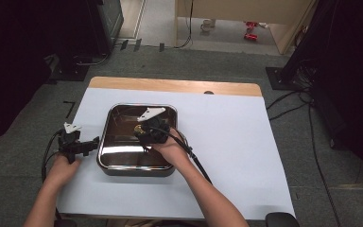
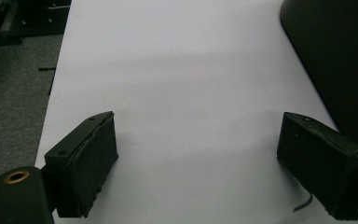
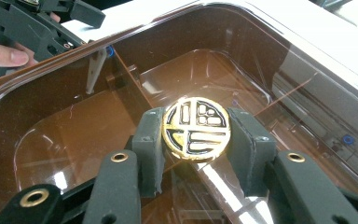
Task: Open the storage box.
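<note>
Right gripper (image 3: 196, 140) clamped on gold-and-black knob (image 3: 196, 134) at centre of brown lid (image 3: 74, 140). Left gripper (image 2: 196, 158) spread wide, empty, left of lid. Grasp done; lift apparently pending.

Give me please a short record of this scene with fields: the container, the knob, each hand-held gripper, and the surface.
container: square brown translucent lidded box, glossy, standing on the white sheet
knob: round gold and black knob at the middle of the lid
right hand-held gripper: over the box, jaws closed on the two sides of the knob
left hand-held gripper: left of the box, jaws wide apart, nothing between them
surface: white sheet over a wooden table
</note>
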{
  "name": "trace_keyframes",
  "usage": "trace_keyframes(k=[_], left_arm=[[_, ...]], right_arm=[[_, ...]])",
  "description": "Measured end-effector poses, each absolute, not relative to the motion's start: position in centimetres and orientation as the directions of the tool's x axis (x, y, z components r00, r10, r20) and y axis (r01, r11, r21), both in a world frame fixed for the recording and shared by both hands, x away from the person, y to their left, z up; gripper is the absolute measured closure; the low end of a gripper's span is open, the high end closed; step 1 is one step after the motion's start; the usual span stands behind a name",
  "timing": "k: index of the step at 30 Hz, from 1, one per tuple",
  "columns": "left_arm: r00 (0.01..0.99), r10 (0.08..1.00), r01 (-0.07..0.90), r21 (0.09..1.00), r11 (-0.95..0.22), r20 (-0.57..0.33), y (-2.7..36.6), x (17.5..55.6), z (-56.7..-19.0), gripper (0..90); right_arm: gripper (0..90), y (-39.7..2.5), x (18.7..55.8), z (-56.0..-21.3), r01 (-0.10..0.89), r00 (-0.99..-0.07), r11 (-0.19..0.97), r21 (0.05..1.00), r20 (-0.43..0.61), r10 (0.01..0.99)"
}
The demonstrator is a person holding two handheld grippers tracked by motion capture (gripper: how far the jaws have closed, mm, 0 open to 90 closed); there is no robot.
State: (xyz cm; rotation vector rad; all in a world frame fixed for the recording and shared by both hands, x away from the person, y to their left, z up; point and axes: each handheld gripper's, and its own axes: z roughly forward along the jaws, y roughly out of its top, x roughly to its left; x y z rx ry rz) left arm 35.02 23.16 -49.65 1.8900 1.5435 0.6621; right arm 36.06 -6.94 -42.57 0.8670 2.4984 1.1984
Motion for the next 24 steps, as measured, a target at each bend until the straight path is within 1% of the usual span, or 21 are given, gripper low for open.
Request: trace_keyframes(k=[9,15,24], left_arm=[[0.197,0.980,0.680,0.721,-0.138,0.003,23.1,35.0,-49.7,12.0],[0.196,0.981,0.679,0.721,-0.138,0.003,23.1,35.0,-49.7,12.0],[0.197,0.980,0.679,0.721,-0.138,0.002,23.1,35.0,-49.7,12.0]], right_arm=[[58.8,-6.7,36.2,-42.0,0.420,-0.797,0.512,0.749,0.035,0.603],[58.8,-6.9,36.1,-41.6,0.421,-0.799,0.504,0.754,0.044,0.600],[58.8,-7.5,35.8,-40.0,0.414,-0.800,0.493,0.766,0.047,0.599]])
